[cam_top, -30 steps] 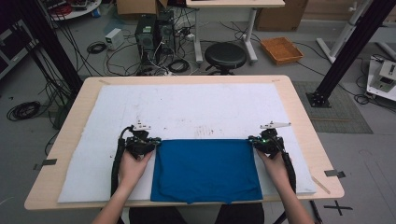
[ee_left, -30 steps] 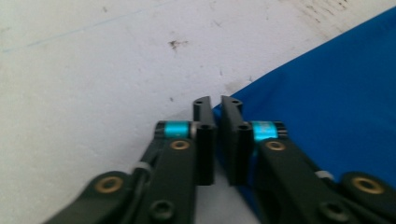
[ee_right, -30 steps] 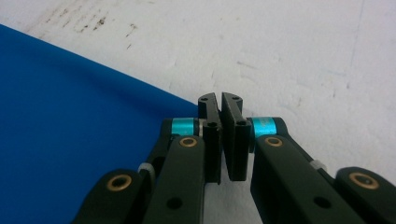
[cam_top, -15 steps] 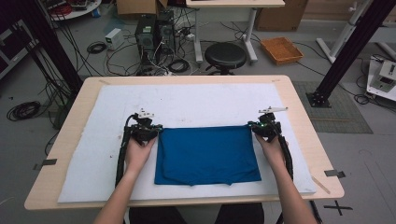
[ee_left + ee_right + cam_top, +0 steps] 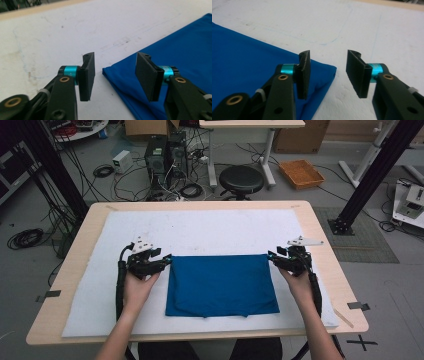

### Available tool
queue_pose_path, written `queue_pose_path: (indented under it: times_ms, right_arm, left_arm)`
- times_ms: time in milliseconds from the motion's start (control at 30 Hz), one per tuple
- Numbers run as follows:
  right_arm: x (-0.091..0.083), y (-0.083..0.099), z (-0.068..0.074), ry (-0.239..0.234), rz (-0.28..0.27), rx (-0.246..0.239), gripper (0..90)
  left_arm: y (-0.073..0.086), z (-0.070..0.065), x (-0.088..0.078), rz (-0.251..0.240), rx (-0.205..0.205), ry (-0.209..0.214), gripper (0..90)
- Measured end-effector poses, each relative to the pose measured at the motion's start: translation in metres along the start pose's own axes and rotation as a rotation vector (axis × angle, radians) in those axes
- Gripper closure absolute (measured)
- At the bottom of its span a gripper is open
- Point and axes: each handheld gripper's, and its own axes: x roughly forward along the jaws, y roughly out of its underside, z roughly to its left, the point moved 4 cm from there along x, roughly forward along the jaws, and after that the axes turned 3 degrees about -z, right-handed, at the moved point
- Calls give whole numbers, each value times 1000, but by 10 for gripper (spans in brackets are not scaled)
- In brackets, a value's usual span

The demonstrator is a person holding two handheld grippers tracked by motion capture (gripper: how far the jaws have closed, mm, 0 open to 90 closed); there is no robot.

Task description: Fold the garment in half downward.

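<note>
Blue cloth [image 5: 221,284]: one piece, folded into a flat rectangle, most likely a garment, lying on the white mat [image 5: 210,227] that covers the wooden table [image 5: 320,227], near the person's edge and roughly centred between the two hands. Material reads as thin knit fabric; judged light, soft and limp, with no stiffness of its own, so it will sag and drape when lifted and may slide or unfold if only one layer is caught. Not fragile. Surface smooth with slight ripples; the near edge shows a small notch where layers meet. Left gripper [image 5: 167,260]: at the cloth's far left corner, jaws parted, having just opened, with nothing between the pads; in the left gripper view the corner [image 5: 106,70] lies on the mat just below and beyond the gap. Right gripper [image 5: 272,257]: at the far right corner, jaws likewise just opened and holding nothing; in the right gripper view the corner [image 5: 333,69] lies flat below the gap. Recommended hold, as a judgement: pinch at corners or along a folded edge, taking all layers together, both grippers at matching points so the fold stays square.
</note>
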Motion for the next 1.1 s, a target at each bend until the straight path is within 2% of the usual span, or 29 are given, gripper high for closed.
queue_pose_path:
  times_ms: [100, 200, 300, 367, 467, 733, 1100]
  right_arm:
    - [-16, 2, 2, -16, -47, 0, 509]
    - [-27, 6, 5, -28, -86, 1, 480]
    - [-32, 5, 5, -18, -87, -2, 401]
    - [-36, 5, 4, -10, -97, 6, 378]
    - [-40, 5, -1, -19, -125, 22, 370]
    - [-45, 7, -11, -12, -136, 58, 368]
    - [-45, 6, -10, -22, -135, 49, 368]
  left_arm:
    - [-2, 1, -11, -10, 34, -17, 430]
    - [-2, 1, -16, -25, 33, -20, 413]
    - [-1, -1, -17, -23, 41, -24, 400]
    - [-1, -3, -17, -18, 58, -25, 399]
    - [-1, -4, -17, -23, 55, -14, 399]
    - [0, -2, -20, -33, 43, -13, 400]
    - [0, -7, -19, -28, 56, -1, 400]
